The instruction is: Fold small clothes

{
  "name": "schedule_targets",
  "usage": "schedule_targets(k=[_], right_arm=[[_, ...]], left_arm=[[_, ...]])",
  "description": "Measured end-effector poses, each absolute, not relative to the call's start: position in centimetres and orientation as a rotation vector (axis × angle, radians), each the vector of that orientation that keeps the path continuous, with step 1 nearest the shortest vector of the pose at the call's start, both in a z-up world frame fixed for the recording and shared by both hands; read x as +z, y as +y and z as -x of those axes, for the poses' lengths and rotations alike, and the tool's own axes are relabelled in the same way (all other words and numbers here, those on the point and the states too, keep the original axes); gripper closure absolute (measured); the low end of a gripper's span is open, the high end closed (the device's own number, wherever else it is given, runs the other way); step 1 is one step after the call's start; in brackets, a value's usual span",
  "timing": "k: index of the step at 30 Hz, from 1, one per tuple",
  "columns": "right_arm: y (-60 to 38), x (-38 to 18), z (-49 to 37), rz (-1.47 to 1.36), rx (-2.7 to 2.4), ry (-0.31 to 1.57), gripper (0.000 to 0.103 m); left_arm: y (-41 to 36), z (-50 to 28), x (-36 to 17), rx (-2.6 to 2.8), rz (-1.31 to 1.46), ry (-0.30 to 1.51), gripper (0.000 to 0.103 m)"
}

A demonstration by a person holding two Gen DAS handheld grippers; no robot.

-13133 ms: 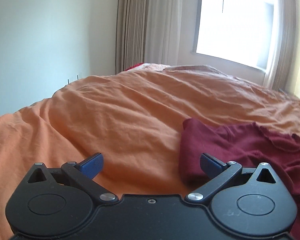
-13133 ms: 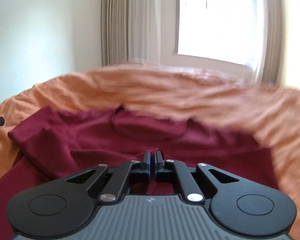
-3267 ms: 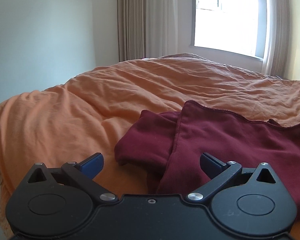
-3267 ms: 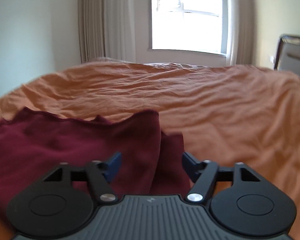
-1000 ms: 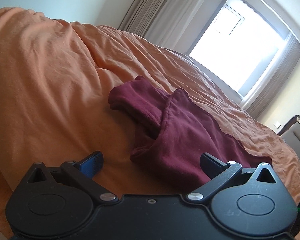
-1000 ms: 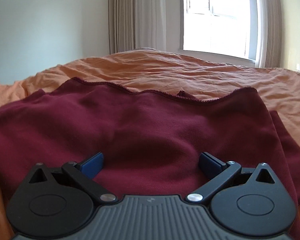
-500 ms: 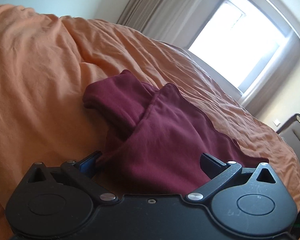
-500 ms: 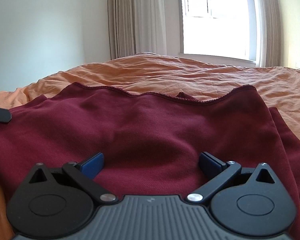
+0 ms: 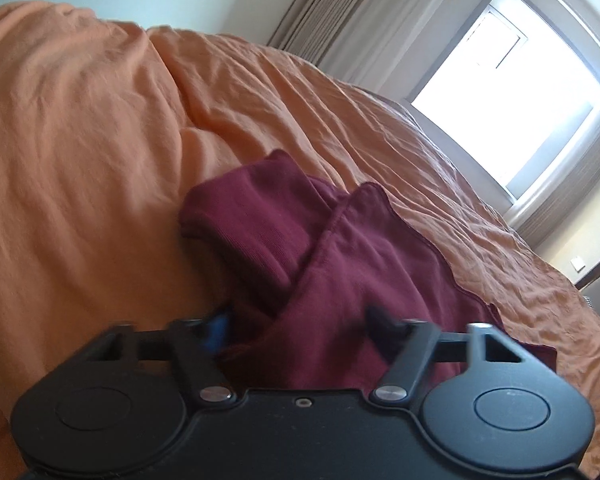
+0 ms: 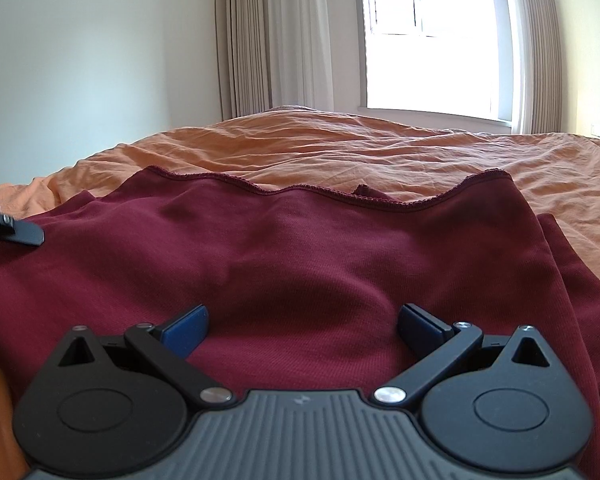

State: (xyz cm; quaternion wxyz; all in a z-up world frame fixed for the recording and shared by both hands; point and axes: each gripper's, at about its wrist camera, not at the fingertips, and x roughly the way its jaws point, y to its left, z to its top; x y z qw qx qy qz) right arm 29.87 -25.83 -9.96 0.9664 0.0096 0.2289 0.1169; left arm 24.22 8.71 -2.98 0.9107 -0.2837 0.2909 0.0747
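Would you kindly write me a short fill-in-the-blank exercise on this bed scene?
1. The maroon garment lies on an ____ bedspread.
2. The right gripper has its jaws ____, with garment cloth showing between them.
3. Daylight enters through a ____ behind the bed, flanked by curtains.
4. The left gripper is at the garment's folded ____.

Missing words: orange; open; window; sleeve

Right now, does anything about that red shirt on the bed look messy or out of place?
Slightly. The maroon shirt lies folded on the orange bedspread, but one sleeve sticks out in a loose bunch on the left, and its top hem runs wavy. Nothing looks torn or spilled.
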Motion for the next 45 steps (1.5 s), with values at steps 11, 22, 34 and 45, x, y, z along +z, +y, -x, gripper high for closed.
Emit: schedule_targets(k=[11,22,34,45], right_arm=[[-26.0,-9.8,-29.8,-0.026,0.238,0.456,0.0],[-25.7,-9.8,-29.2,-0.009,0.22,0.452,0.0],[-26.5,-9.3,-27.6,-0.042,0.198,0.479,0.0],[-31.3,-6.2,-23.4,-0.077,0.257,0.551,0.0]], left_arm=[[10.1,-25.1,-3.7,0.147,0.609,0.569,0.067],[10.6,-25.5,-5.0,0.128,0.622,0.564,0.063],[8.4,-25.6,-2.6,0.125,0.458,0.548,0.084],[1.4,-27.6,4.5,-0.063,0.159,0.476,0.085]])
